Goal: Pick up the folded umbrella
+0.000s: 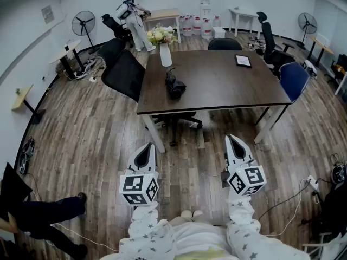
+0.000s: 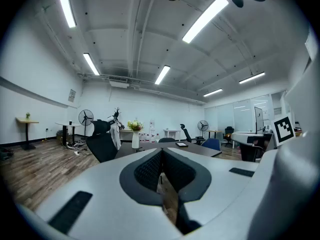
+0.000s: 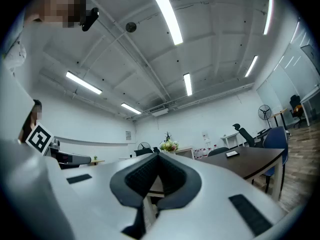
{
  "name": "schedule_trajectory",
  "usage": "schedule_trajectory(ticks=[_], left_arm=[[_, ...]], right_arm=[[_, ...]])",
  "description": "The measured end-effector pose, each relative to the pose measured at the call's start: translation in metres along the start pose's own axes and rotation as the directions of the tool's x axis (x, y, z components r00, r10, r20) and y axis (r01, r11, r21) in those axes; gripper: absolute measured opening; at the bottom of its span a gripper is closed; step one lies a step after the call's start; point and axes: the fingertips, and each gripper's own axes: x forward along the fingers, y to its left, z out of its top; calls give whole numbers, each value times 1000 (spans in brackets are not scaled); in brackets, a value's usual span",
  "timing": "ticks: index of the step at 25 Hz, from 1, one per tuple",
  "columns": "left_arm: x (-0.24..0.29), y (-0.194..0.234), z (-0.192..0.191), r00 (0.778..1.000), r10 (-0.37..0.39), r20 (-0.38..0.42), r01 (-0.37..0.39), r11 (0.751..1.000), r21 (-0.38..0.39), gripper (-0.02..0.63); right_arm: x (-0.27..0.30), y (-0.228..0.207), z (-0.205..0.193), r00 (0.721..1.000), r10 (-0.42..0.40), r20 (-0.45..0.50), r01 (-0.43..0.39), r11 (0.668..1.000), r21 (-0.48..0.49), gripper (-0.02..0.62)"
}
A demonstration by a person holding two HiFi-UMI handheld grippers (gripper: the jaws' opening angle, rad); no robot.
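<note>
The folded black umbrella [image 1: 174, 85] lies on the dark brown table [image 1: 217, 85], near its left end. Both grippers hang over the wooden floor well short of the table's near edge, far from the umbrella. My left gripper [image 1: 145, 146] is shut, its jaws meeting at the tip with nothing between them. My right gripper [image 1: 233, 140] is shut and empty too. In the left gripper view the left gripper [image 2: 161, 152] points level toward the table [image 2: 192, 149]. In the right gripper view the right gripper [image 3: 156, 156] points slightly upward, the table [image 3: 252, 159] to its right.
A white vase of flowers [image 1: 164, 45] and a tablet [image 1: 243, 60] sit on the table. Black office chairs [image 1: 124, 72] stand at its left and far sides, a blue chair [image 1: 294, 79] at its right. A person's legs [image 1: 49, 213] are at the lower left, fans and desks along the walls.
</note>
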Motion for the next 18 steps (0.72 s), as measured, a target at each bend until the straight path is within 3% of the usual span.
schedule_trajectory(ticks=[18], left_arm=[[31, -23, 5, 999, 35, 0, -35, 999, 3, 25]], right_arm=[[5, -48, 7, 1000, -1, 4, 1, 1000, 24, 21]])
